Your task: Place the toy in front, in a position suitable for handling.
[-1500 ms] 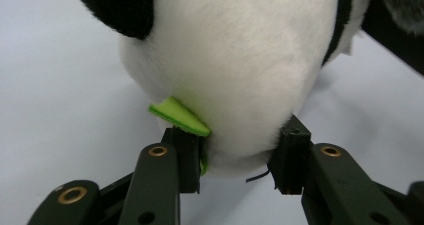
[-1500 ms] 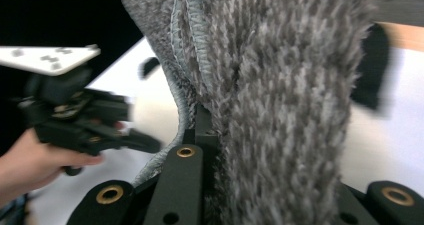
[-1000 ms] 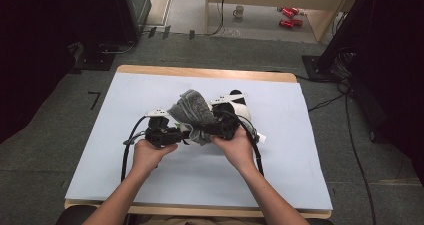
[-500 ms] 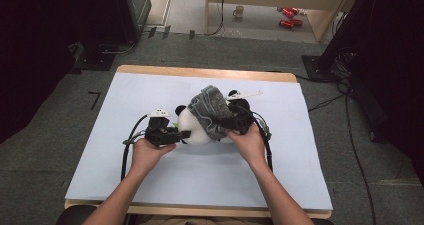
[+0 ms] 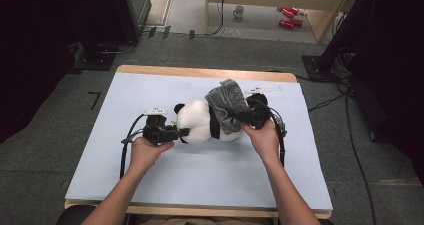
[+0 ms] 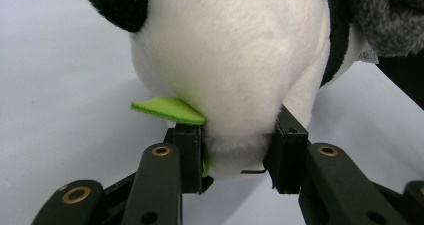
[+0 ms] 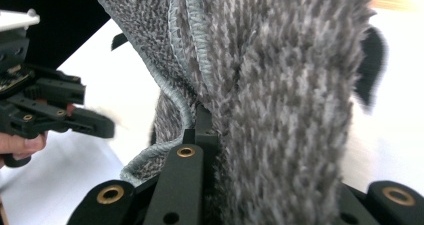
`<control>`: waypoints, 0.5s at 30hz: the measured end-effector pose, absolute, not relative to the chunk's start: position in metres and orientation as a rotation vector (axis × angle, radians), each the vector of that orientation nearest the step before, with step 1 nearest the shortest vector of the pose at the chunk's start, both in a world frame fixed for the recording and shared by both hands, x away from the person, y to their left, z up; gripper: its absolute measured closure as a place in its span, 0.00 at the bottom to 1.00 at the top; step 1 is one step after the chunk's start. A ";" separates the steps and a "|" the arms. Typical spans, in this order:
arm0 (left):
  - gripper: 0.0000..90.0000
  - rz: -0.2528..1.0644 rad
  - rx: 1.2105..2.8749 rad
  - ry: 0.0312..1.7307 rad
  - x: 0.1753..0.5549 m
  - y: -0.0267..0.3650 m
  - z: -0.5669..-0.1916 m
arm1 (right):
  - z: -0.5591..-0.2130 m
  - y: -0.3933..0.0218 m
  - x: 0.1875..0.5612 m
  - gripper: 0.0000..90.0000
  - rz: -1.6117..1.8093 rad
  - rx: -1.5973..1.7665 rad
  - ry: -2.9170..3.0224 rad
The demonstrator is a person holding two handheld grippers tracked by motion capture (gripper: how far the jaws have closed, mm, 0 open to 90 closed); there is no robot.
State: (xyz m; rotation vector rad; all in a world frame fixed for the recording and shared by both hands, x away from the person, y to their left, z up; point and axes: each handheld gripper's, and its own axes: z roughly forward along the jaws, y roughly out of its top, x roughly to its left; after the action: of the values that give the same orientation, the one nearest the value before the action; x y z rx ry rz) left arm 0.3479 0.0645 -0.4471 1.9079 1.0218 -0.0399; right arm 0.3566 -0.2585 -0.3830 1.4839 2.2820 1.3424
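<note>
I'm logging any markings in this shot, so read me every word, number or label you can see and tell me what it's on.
"7": a dark mark that reads like this digit, on the grey floor left of the table.
White tag on the panda plush, beside the grey towel: too small to read.
Red cans on the far floor: print too blurred to read.

A plush panda [image 5: 200,122] lies on its side near the middle of the worktop [image 5: 100,160]. A towel [image 5: 227,105] is draped over the panda's right end, reaching toward the worktop's far edge. The left claw [image 5: 182,132] touches the panda's left end; in the left gripper view its jaws sit on either side of the plush, with a small leaf [image 6: 167,110] just above the left jaw. The right claw [image 5: 240,117] meets the towel from the right. Beyond the worktop, on the floor, stand a mug [image 5: 239,11] and, to its right, cans [image 5: 289,16].
</note>
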 end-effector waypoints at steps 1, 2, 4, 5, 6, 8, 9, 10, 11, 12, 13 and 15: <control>0.72 -0.040 1.907 1.021 0.348 0.065 -0.447 | -0.383 -0.263 0.357 0.88 1.344 1.496 2.272; 0.72 -0.041 1.905 1.022 0.348 0.065 -0.448 | -0.383 -0.265 0.358 0.88 1.346 1.504 2.265; 0.72 -0.045 1.905 1.026 0.349 0.065 -0.448 | -0.382 -0.271 0.359 0.88 1.350 1.526 2.243; 0.71 -0.049 1.902 1.031 0.349 0.066 -0.449 | -0.382 -0.274 0.359 0.88 1.350 1.531 2.234; 0.71 -0.051 1.901 1.034 0.350 0.066 -0.449 | -0.382 -0.277 0.360 0.88 1.350 1.544 2.222; 0.71 -0.054 1.899 1.043 0.350 0.067 -0.450 | -0.382 -0.284 0.360 0.88 1.344 1.562 2.201; 0.71 -0.057 1.897 1.046 0.350 0.067 -0.451 | -0.382 -0.286 0.360 0.88 1.341 1.564 2.191; 0.71 -0.054 1.897 1.048 0.350 0.067 -0.451 | -0.382 -0.289 0.360 0.88 1.343 1.570 2.186; 0.71 -0.055 1.895 1.048 0.350 0.067 -0.452 | -0.382 -0.291 0.360 0.88 1.348 1.579 2.182; 0.71 -0.053 1.894 1.048 0.350 0.067 -0.452 | -0.382 -0.292 0.360 0.88 1.345 1.579 2.179; 0.71 -0.054 1.892 1.052 0.350 0.067 -0.453 | -0.382 -0.292 0.360 0.88 1.339 1.578 2.177; 0.71 -0.059 1.890 1.057 0.351 0.068 -0.453 | -0.382 -0.293 0.360 0.88 1.317 1.578 2.171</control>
State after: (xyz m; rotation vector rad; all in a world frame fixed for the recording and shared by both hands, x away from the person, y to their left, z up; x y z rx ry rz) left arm 0.3507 0.0679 -0.4526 1.8905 1.0567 -0.0593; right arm 0.3604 -0.2929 -0.3817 1.5778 2.1707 1.3174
